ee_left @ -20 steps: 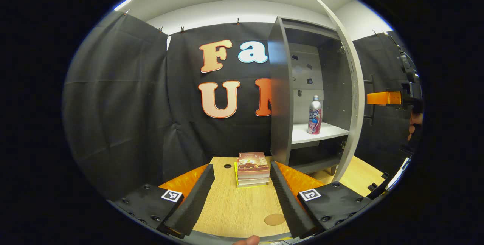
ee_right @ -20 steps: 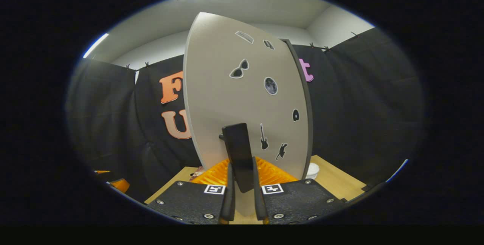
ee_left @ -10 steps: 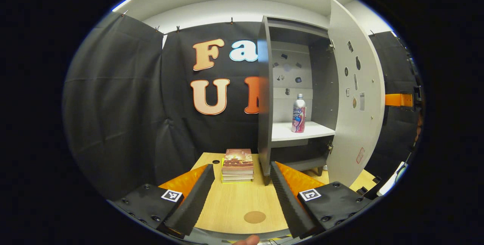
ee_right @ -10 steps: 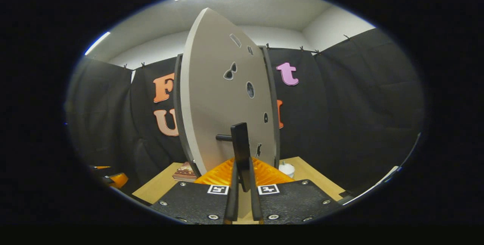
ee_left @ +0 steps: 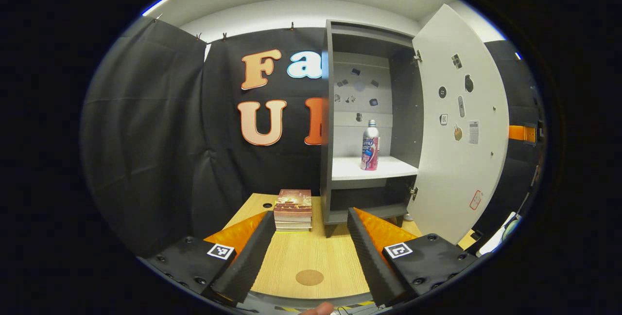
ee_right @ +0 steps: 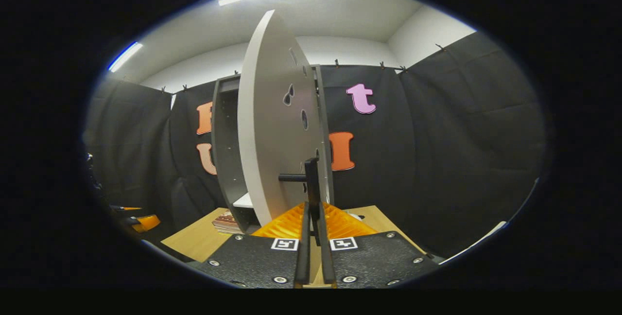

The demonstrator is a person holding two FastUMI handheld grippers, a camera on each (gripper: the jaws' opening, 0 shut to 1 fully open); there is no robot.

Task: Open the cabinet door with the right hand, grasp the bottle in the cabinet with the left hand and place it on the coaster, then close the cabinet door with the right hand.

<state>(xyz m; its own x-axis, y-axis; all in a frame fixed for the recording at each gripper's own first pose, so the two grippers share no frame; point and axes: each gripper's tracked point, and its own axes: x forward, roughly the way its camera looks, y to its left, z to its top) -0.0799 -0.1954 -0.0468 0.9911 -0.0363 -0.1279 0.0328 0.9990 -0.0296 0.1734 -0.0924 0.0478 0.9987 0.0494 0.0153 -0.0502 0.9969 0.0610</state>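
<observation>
Upright, bottle (ee_left: pixel 370 145) on cabinet shelf (ee_left: pixel 371 168)

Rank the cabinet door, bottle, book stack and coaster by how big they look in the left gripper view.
1. cabinet door
2. book stack
3. bottle and coaster: they look close in size, and the coaster lies nearer the camera, so unranked.

Light wood-grain desk (ee_left: pixel 311 256). Directly on it: a round brown coaster (ee_left: pixel 309 277) near the front edge; a stack of books (ee_left: pixel 293 209) farther back, just left of the cabinet (ee_left: pixel 326 125); the grey cabinet itself, standing on short feet at the back right. A small round hole in the desk surface lies left of the books. Cabinet's white shelf (ee_left: pixel 354 169) carries an upright bottle (ee_left: pixel 370 146), toward the shelf's right side.
</observation>
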